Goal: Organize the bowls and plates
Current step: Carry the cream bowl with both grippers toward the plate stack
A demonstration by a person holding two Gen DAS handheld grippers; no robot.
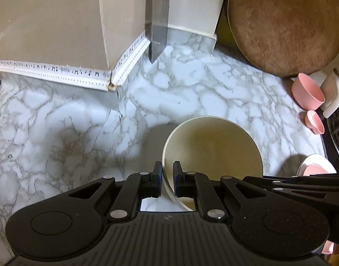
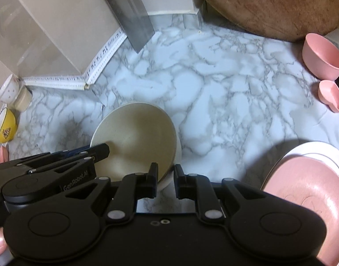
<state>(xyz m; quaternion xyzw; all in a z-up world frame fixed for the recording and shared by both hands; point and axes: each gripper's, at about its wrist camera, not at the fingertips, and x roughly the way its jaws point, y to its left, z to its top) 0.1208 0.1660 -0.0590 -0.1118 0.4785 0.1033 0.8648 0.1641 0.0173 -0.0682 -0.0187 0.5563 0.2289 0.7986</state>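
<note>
A cream bowl [image 1: 213, 146] hangs tilted just over the marble counter [image 1: 191, 88], with its shadow on the counter beside it. My left gripper [image 1: 167, 173] is shut on the bowl's near rim, one finger inside and one outside. In the right wrist view the same cream bowl [image 2: 136, 137] sits low and centre. My right gripper [image 2: 166, 174] is shut on its rim, the left finger inside the bowl. The left gripper [image 2: 101, 151] reaches onto the rim from the left. The right gripper [image 1: 249, 178] shows at the bowl's right edge.
Two pink bowls [image 2: 322, 57] [image 2: 332, 98] stand at the right. A pink plate [image 2: 302, 188] lies on a white plate [image 2: 313, 149] at the lower right. A round wooden board [image 2: 269, 4] and a cleaver blade [image 2: 134, 22] lean at the back. A yellow bowl [image 2: 4, 126] sits far left.
</note>
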